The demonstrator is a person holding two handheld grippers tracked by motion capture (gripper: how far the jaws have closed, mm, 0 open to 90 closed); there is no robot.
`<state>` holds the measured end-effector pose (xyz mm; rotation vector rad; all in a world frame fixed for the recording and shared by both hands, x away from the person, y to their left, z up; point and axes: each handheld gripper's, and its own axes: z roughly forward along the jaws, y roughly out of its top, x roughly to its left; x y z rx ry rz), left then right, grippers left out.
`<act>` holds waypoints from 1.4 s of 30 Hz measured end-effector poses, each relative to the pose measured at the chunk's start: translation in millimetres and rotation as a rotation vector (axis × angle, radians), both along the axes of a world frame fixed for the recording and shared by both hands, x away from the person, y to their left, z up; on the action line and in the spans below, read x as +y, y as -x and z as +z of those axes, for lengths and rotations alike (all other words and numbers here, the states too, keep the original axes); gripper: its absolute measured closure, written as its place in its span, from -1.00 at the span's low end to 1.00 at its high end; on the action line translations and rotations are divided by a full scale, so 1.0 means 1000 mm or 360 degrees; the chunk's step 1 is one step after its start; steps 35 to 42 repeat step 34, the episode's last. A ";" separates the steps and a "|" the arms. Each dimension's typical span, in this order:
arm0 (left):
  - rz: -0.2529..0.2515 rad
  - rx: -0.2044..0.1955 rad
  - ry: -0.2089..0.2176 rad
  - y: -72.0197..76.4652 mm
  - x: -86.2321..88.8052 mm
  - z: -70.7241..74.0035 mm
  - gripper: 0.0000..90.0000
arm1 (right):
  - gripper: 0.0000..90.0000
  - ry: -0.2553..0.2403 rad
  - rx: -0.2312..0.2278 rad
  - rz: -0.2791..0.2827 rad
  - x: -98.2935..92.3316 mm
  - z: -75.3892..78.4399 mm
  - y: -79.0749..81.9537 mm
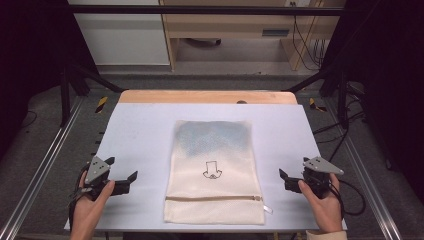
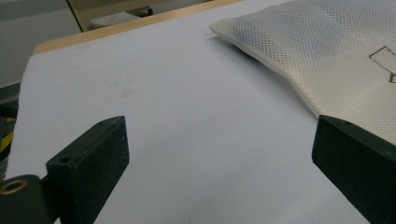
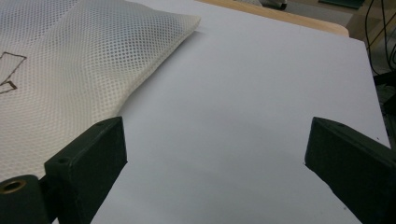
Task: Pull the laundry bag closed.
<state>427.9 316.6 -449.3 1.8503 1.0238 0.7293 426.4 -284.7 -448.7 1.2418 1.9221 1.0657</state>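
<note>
Wide white table (image 1: 140, 135) fills the middle of the high view, a strip of bare wood (image 1: 207, 97) showing along its far edge; dark frame rails run down either side.

And there in the centre lies the mesh laundry bag (image 1: 214, 170), cream-coloured, flat on the table, long side running away from the person; something bluish shows through the mesh in its far half; a small black outline drawing (image 1: 211, 170) sits near its middle; a zipper (image 1: 215, 198) crosses it near the close edge, with the pull tab (image 1: 267, 208) sticking out at the right corner.

Left gripper (image 1: 121, 182) now, down at the near left of the table, well apart from the bag, held in the person's left hand (image 1: 90, 205); its jaws stand wide apart with nothing between them; in the left gripper view they frame bare table (image 2: 187, 140), the bag (image 2: 327, 56) off to the right beyond them.

Right gripper (image 1: 283, 179) mirrors it at the near right, in the right hand (image 1: 322, 202), also clear of the bag; jaws spread wide and empty; in the right gripper view the bag (image 3: 70, 70) lies to the left, its edge reaching behind the left jaw, plain table (image 3: 257, 93) ahead.

Both grippers point inward toward the bag; neither touches it.
</note>
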 end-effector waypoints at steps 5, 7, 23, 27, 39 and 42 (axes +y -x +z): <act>0.0029 0.0004 0.0004 -0.005 0.009 -0.004 -0.91 | -0.86 -0.0004 -0.0015 -0.0026 -0.006 -0.006 -0.001; 0.0046 0.0011 0.0015 -0.007 0.012 -0.006 -0.91 | -0.86 -0.0021 -0.0006 -0.0036 -0.006 -0.007 -0.001; 0.0015 0.0050 -0.0106 -0.024 0.018 -0.025 -0.92 | -0.85 -0.0055 -0.0012 -0.0021 -0.005 -0.026 -0.005; 0.0004 0.0063 -0.0123 -0.027 0.017 -0.028 -0.92 | -0.85 -0.0048 0.0011 -0.0032 -0.007 -0.032 -0.005; -0.0014 0.0055 -0.0110 -0.028 0.017 -0.029 -0.92 | -0.85 -0.0048 0.0023 -0.0038 -0.009 -0.035 -0.006; -0.0014 0.0055 -0.0110 -0.028 0.017 -0.029 -0.92 | -0.85 -0.0048 0.0023 -0.0038 -0.009 -0.035 -0.006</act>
